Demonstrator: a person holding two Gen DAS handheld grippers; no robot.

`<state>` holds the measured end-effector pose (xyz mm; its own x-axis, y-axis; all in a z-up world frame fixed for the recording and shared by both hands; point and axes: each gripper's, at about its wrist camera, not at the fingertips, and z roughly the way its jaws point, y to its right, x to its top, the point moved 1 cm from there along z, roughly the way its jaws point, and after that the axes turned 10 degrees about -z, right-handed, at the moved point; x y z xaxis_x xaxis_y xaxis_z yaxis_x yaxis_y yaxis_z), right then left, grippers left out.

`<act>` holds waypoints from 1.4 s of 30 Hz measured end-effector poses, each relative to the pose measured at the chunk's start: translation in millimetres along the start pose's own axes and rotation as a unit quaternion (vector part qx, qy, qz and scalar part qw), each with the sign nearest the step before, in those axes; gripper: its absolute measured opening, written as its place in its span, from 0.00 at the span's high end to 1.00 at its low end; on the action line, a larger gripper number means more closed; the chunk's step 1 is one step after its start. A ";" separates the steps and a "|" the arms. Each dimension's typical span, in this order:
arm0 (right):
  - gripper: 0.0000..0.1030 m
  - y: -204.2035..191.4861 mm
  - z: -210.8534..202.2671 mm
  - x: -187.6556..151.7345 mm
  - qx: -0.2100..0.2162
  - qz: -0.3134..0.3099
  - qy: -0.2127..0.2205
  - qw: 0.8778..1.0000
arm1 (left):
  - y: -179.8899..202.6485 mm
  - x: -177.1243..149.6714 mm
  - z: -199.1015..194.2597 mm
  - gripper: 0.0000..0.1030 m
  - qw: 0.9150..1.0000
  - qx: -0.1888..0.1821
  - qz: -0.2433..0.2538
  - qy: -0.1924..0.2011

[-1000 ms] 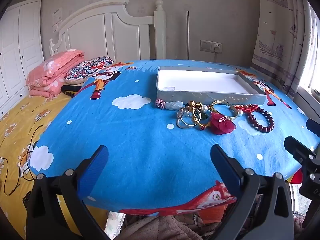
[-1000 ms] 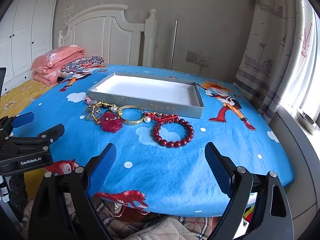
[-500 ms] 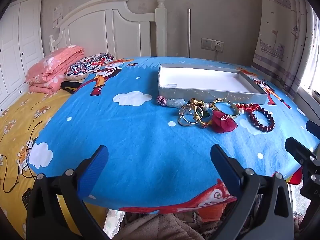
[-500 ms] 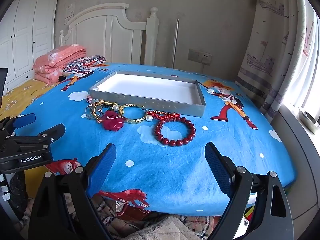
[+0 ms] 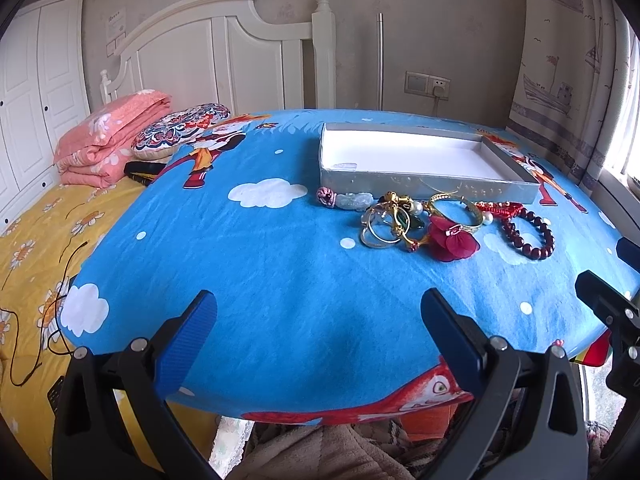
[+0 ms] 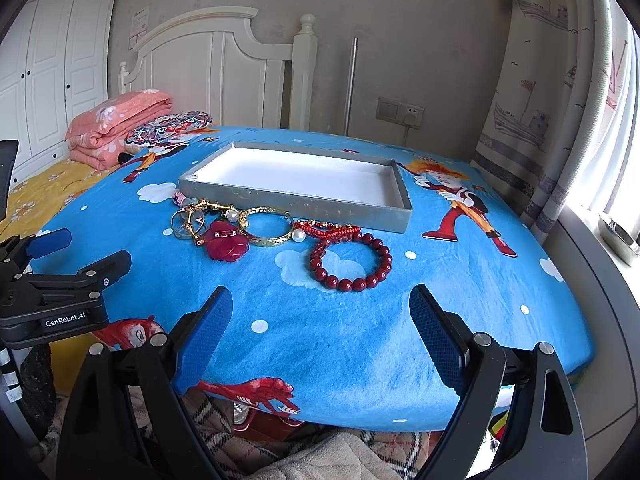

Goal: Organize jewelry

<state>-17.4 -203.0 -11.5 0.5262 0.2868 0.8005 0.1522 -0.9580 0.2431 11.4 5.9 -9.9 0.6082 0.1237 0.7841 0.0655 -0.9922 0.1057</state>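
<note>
1. Two grippers, both spread wide and holding nothing: left gripper (image 5: 318, 320), right gripper (image 6: 320, 316), both at the near edge of the blue tablecloth (image 6: 360, 340), well short of the tray (image 6: 400, 216).
2. Change over the last second: both views have edged a little closer to the tray and the jewelry sits slightly larger in frame; nothing on the cloth has shifted. Reads as the approach phase, no piece moved so far.
3. Tray is empty, white inside, long axis running left-right across the table, one long wall facing the grippers.
4. Jewelry lies in a row just in front of that near wall, parallel to it: red bead bracelet (image 6: 351, 261) nearest the right gripper, lying flat; gold bangle (image 6: 266, 227), flat; dark red flower piece (image 6: 226, 245); ring cluster (image 5: 384, 228) toward the tray's left end.
5. Likely first pick: bead bracelet, it stands apart from the tangle.
</note>
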 end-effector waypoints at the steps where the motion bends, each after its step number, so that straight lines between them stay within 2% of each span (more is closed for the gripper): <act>1: 0.18 -0.1 -0.1 -0.1 0.000 0.000 0.000 1.000 | 0.0 0.0 0.0 0.04 1.000 0.001 0.000 0.000; 42: 0.18 2.3 1.5 -1.0 0.012 0.011 -0.005 1.000 | 1.6 -2.6 3.0 0.04 1.000 0.010 0.007 -0.010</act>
<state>-16.4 -205.5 -12.6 0.5372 0.2660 0.8004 0.1609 -0.9639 0.2123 12.3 4.0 -13.6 0.6250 0.1089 0.7730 0.0715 -0.9940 0.0822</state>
